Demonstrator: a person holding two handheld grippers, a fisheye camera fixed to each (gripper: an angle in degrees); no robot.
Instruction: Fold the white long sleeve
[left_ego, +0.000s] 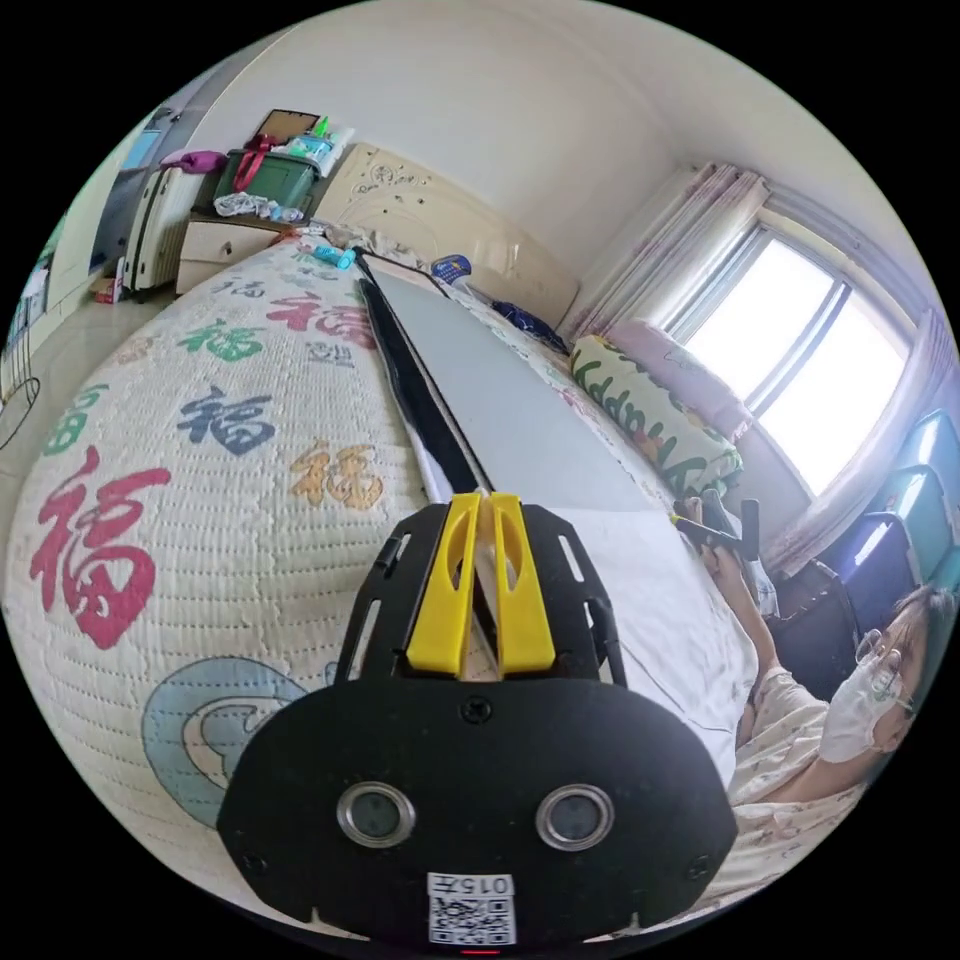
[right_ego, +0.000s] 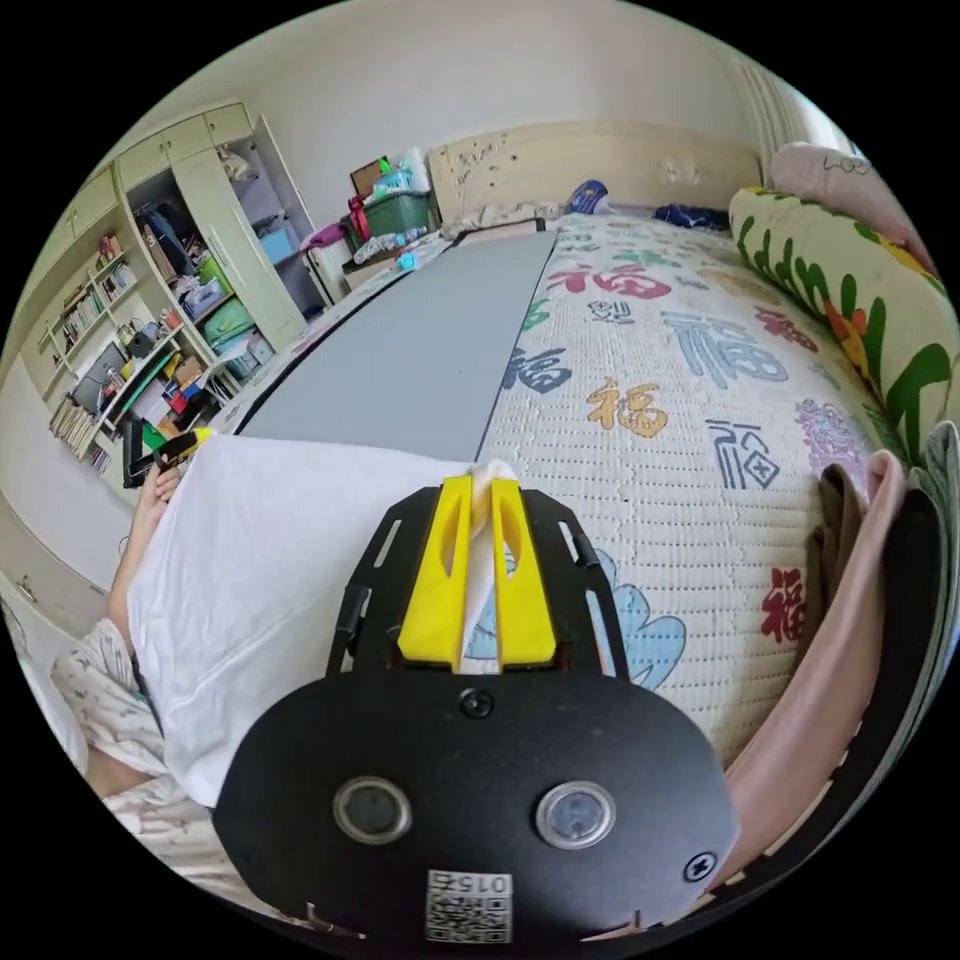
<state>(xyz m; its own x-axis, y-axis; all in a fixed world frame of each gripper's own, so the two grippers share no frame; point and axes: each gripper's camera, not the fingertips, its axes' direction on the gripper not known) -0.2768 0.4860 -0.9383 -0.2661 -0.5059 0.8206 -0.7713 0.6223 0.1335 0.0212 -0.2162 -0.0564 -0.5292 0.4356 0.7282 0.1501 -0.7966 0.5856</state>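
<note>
The white long sleeve (left_ego: 650, 600) hangs stretched between my two grippers over the near end of the bed. My left gripper (left_ego: 484, 500) has its yellow jaws pressed together on a white edge of it, with the cloth running off to the right toward the right gripper (left_ego: 715, 530) in the person's hand. In the right gripper view, the right gripper (right_ego: 482, 485) is shut on another bunched corner of the long sleeve (right_ego: 270, 560), which spreads flat to the left. The left gripper (right_ego: 165, 450) shows at the cloth's far corner.
A long grey board (right_ego: 420, 350) lies down the middle of the quilted bedspread (right_ego: 680, 400). Pillows (right_ego: 860, 300) line one side, and folded pink and dark clothes (right_ego: 850, 620) sit at the bed's edge. A green box (left_ego: 270, 175) stands by the headboard. The person (left_ego: 830, 720) stands at the foot.
</note>
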